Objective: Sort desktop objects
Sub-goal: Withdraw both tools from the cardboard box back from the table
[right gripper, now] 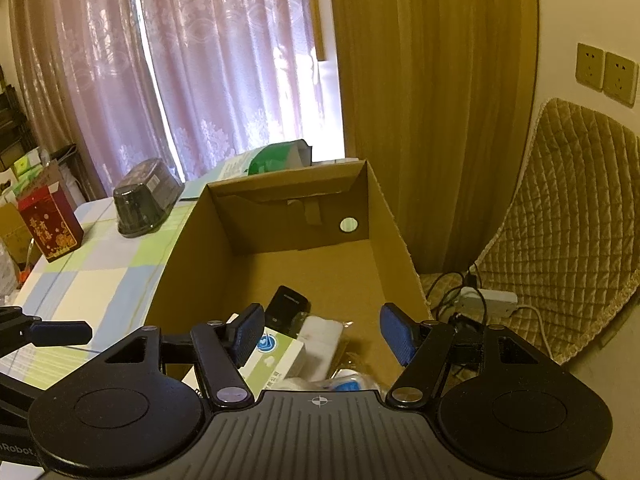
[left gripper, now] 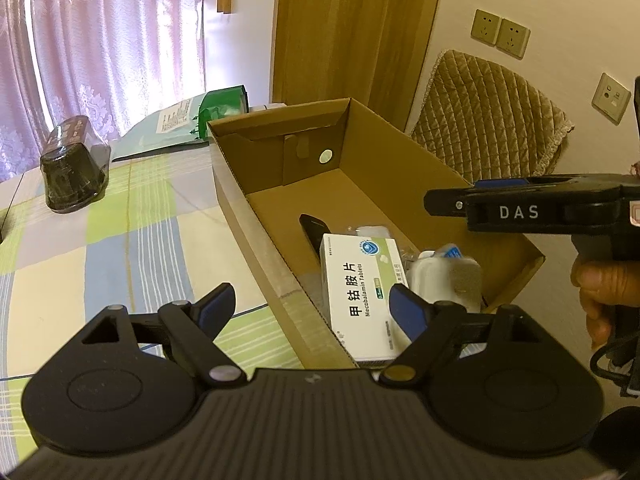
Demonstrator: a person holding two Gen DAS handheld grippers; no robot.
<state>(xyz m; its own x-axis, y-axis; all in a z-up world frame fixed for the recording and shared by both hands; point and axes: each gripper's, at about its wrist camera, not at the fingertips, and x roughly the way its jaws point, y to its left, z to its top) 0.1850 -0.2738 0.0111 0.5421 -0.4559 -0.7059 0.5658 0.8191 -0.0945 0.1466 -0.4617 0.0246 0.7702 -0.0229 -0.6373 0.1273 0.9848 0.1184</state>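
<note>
Currently, working left to right, we find a dark wrapped container (left gripper: 74, 170) on the table (left gripper: 120, 248) at far left, with a green-and-white packet (left gripper: 188, 124) beyond it. Right of these stands the open cardboard box (left gripper: 256, 216), which already holds a black phone (left gripper: 314, 232), a white tablet carton (left gripper: 360, 292) and a white pouch (left gripper: 444, 280) at its near end.

We judge the tablet carton light and stiff; grip it across its narrow sides. The container's film wrap looks slippery, so we would take it low on its flanks.

Our left gripper (left gripper: 316, 300) has its fingers spread wide, holding nothing, hovering over the box's near left wall. Our right gripper (right gripper: 320, 330) hangs over the box's near end, fingers likewise spread and empty.
</note>
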